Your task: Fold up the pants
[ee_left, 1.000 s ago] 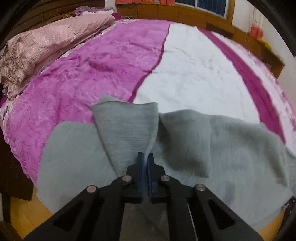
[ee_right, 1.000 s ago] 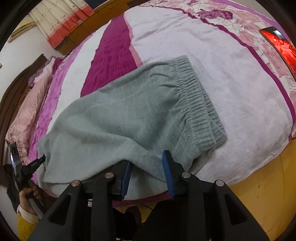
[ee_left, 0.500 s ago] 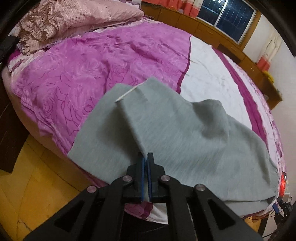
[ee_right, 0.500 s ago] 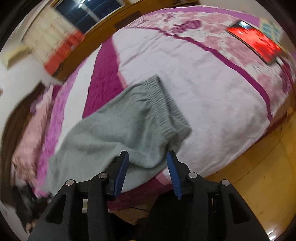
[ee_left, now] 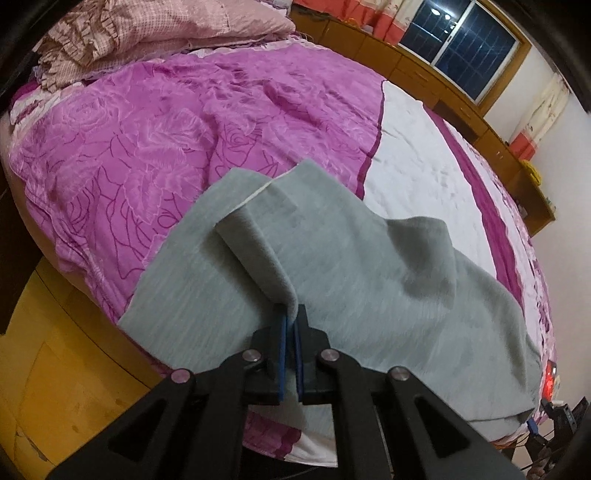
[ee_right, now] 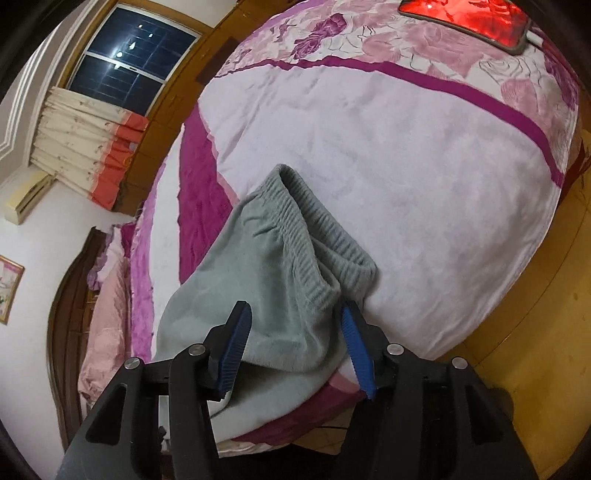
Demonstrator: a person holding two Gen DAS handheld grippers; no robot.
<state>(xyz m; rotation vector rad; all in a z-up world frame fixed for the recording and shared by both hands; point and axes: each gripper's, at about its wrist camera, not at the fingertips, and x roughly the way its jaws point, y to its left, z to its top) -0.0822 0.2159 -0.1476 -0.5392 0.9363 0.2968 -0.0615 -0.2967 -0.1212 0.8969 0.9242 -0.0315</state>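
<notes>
Grey pants (ee_left: 369,258): spread along the near edge of the bed (ee_left: 184,129). Your left gripper (ee_left: 290,325) is clenched on a leg fold, lifting it for folding; your right gripper (ee_right: 295,328) gapes around the waistband (ee_right: 314,236) (nothing pinched).

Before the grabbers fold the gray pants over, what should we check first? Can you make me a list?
1. Left hand-held gripper pinching the gray pants: ok, blue pads are shut on a fold of cloth.
2. Right hand-held gripper holding the waistband: not ok, its jaws stand wide open with cloth only lying between them.
3. Pants lying flat: not ok, the leg end is doubled over and the waistband is bunched up.
4. Pants fully on the bed: not ok, the near edge hangs over the side.
5. Red phone out of the way: ok, it lies far from the pants.
</notes>
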